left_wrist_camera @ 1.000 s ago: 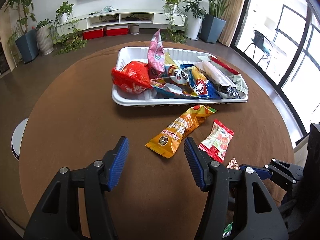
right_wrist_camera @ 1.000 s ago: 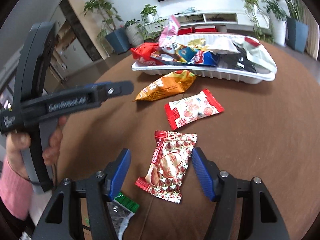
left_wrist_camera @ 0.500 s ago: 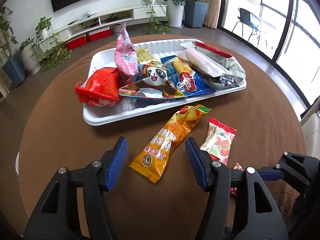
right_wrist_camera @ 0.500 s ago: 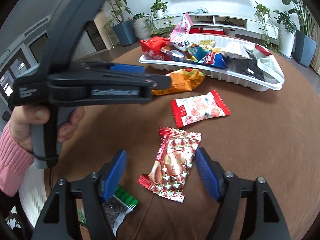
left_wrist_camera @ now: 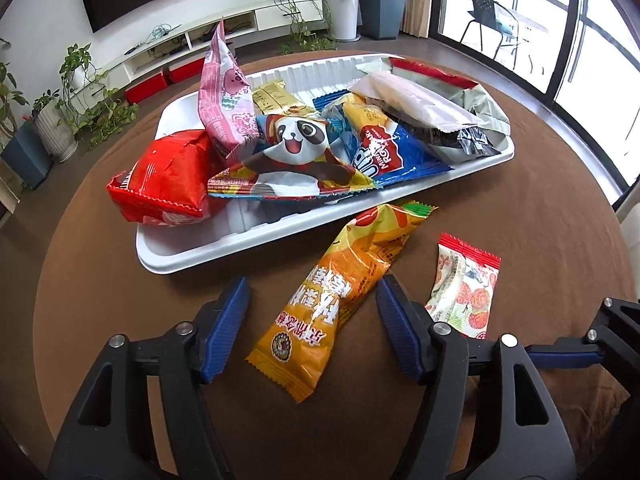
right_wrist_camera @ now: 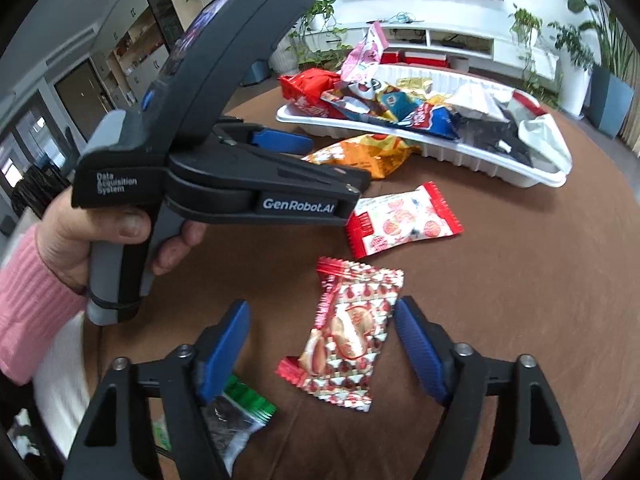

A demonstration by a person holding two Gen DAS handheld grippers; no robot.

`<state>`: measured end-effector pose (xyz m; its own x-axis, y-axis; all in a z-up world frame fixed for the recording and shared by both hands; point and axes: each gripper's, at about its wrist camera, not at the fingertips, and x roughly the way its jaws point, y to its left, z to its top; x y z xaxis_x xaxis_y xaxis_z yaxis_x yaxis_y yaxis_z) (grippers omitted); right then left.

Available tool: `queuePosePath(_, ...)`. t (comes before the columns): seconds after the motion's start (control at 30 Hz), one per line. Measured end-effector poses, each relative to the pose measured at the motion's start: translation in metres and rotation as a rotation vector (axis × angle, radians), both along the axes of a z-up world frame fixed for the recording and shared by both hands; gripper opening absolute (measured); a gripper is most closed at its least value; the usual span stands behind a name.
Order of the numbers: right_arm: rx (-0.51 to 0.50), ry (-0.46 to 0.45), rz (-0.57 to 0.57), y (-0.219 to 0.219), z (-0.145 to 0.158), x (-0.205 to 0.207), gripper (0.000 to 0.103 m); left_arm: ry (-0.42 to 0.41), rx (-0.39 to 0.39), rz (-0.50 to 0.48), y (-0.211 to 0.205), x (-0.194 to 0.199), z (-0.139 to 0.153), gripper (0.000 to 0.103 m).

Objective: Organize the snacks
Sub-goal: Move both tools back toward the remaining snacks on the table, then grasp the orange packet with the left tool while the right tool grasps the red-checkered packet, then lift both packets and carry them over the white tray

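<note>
Both grippers gape, left (left_wrist_camera: pixel 312 328) widening around the orange packet (left_wrist_camera: pixel 340 300), right (right_wrist_camera: pixel 322 348) narrowing around a red-patterned candy (right_wrist_camera: pixel 344 344) seen only there.

Bare brown table (left_wrist_camera: pixel 520 208) lies open right of the white tray (left_wrist_camera: pixel 256 240), whose piled packets block passage across it.

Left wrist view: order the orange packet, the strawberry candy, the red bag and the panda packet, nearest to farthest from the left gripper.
1. Orange packet, between the opening left gripper pads.
2. Strawberry candy, right, on the table.
3. Red bag, tray's left end.
4. Panda packet, mid-tray.
</note>
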<state>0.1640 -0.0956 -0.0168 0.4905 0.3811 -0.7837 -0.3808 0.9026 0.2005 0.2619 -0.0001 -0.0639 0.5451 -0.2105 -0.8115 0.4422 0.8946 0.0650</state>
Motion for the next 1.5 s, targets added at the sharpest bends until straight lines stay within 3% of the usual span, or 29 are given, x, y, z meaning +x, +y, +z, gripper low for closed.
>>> queuePosePath(0.23, -0.116, -0.076, -0.002, 0.001, 0.000, -0.008, 0.041, 0.011, -0.071, -0.003, 0.010, 0.007, -0.008, 0.063)
queuePosePath(0.37, -0.090, -0.075, -0.008, -0.009, 0.001, -0.007, 0.027, -0.005, -0.069, -0.034, 0.003, 0.005, -0.009, 0.043)
queuePosePath(0.47, 0.001, -0.044, -0.023, -0.023, 0.000, -0.002, 0.025, 0.003, -0.069, -0.041, -0.001, 0.007, -0.010, 0.035)
queuePosePath(0.67, 0.317, 0.087, -0.085, -0.061, -0.010, -0.001, 0.024, 0.041, -0.132, -0.016, -0.002, 0.008, -0.012, 0.022)
queuePosePath(0.93, 0.619, 0.209, -0.154, -0.090, -0.030, -0.008, 0.024, 0.092, -0.247, 0.028, 0.011, 0.002, -0.014, 0.020)
queuePosePath(1.23, 0.794, 0.255, -0.186, -0.099, -0.036, -0.017, 0.023, 0.078, -0.328, 0.045, 0.028, -0.027, 0.002, 0.020)
queuePosePath(1.5, 0.861, 0.256, -0.195, -0.103, -0.034, -0.017, 0.023, 0.037, -0.366, 0.046, 0.037, -0.058, 0.028, 0.020)
